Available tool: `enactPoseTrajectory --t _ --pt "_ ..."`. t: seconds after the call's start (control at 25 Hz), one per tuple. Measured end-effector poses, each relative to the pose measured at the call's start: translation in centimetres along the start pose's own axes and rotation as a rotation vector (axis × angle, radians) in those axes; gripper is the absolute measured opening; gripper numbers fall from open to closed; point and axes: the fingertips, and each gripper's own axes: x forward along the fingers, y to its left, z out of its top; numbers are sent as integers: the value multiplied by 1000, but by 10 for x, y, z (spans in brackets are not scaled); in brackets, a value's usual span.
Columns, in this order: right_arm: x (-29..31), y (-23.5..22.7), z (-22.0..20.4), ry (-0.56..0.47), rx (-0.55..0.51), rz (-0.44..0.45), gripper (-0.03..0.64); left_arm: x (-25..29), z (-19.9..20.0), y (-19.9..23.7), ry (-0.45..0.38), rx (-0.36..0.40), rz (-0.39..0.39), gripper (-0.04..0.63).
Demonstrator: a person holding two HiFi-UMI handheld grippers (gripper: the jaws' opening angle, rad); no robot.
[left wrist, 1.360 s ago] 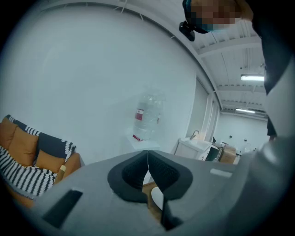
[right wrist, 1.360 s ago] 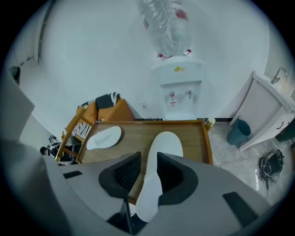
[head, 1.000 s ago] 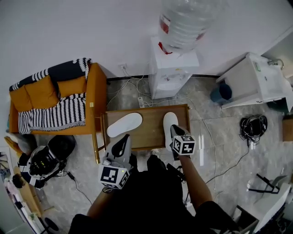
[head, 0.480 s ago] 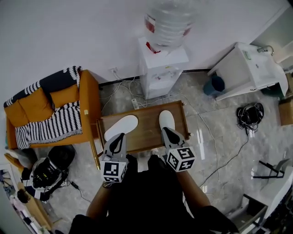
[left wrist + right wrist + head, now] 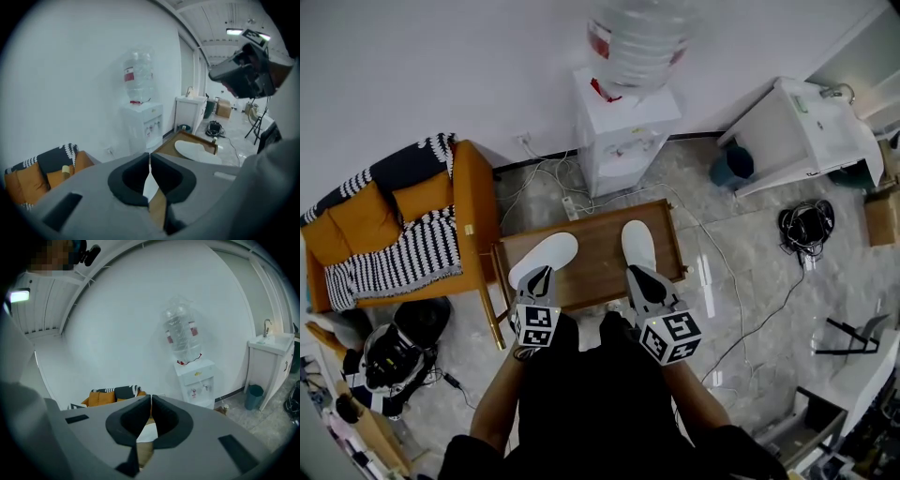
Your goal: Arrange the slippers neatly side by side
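Slippers lie apart on the surface (image 5: 598,264): we note the left slipper (image 5: 544,260) skewed and the right slipper (image 5: 638,245) straight. Left tool (image 5: 541,273) and right tool (image 5: 634,273) hang at its near edge, both clenched and empty.

Surface (image 5: 595,255) set mid-floor. Left slipper (image 5: 543,259) laid on its left part, skewed; right slipper (image 5: 638,246) laid on its right part, well apart from first. Water dispenser (image 5: 623,141) stood behind surface, against wall. Armchair (image 5: 394,234) placed left of surface. Sink cabinet (image 5: 806,131) placed far right, bin (image 5: 731,164) just beside it.
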Motion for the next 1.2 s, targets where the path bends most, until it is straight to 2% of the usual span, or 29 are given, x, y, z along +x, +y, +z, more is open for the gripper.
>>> enactPoseTrajectory --t 0.2,0.32,0.64,0.92,1.2 --pt "0 3 -2 9 -13 3 18 28 -40 2 113 24 -22 21" --pt "-1 4 0 7 -24 2 18 44 -65 1 192 29 -41 110" --pt "-14 17 22 -42 -37 15 18 78 -117 -1 337 41 -51 144" --pt "-20 19 23 -38 -41 12 18 94 -145 7 432 156 -36 150" --pt "-21 14 19 -24 -31 9 18 107 -155 12 496 295 -59 171"
